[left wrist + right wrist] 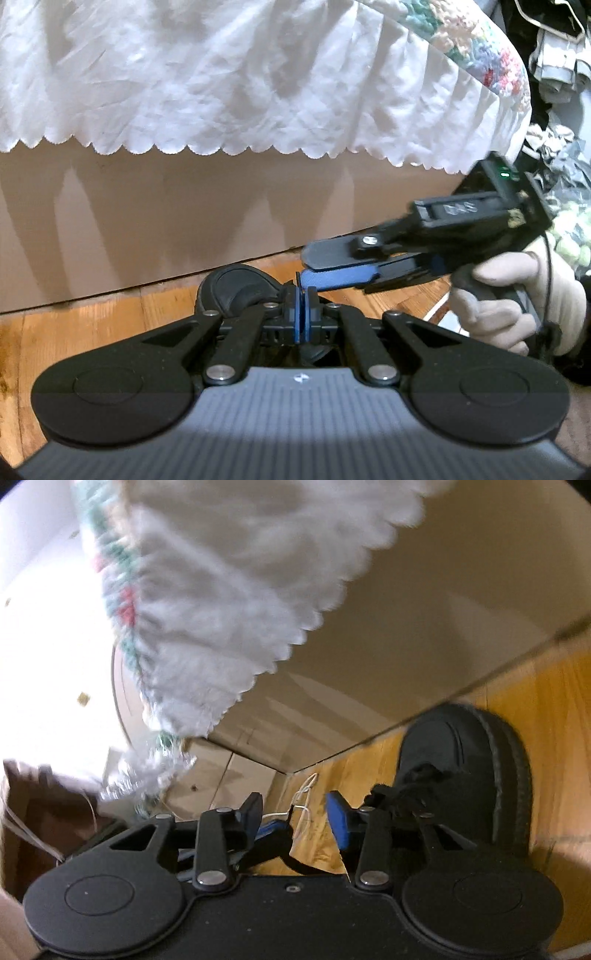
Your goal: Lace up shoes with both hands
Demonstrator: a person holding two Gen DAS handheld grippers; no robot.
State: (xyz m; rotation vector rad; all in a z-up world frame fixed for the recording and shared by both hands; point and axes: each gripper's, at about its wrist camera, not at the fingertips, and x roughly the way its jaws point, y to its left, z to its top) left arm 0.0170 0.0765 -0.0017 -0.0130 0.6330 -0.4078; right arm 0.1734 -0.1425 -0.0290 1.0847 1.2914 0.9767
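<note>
first, the left view: the left gripper [303, 312] has its fingers pressed together, whether on a lace is unclear, a black shoe [236, 286] just beyond them. next, the right view: the right gripper [293, 814] is spread wide, the shoe [461, 771] beyond its right finger on a wooden floor [554, 720].

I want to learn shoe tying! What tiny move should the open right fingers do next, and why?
Probably swing the right gripper toward the black shoe and pinch the laces: its fingers are open and empty, with the laces just beside them.
</note>
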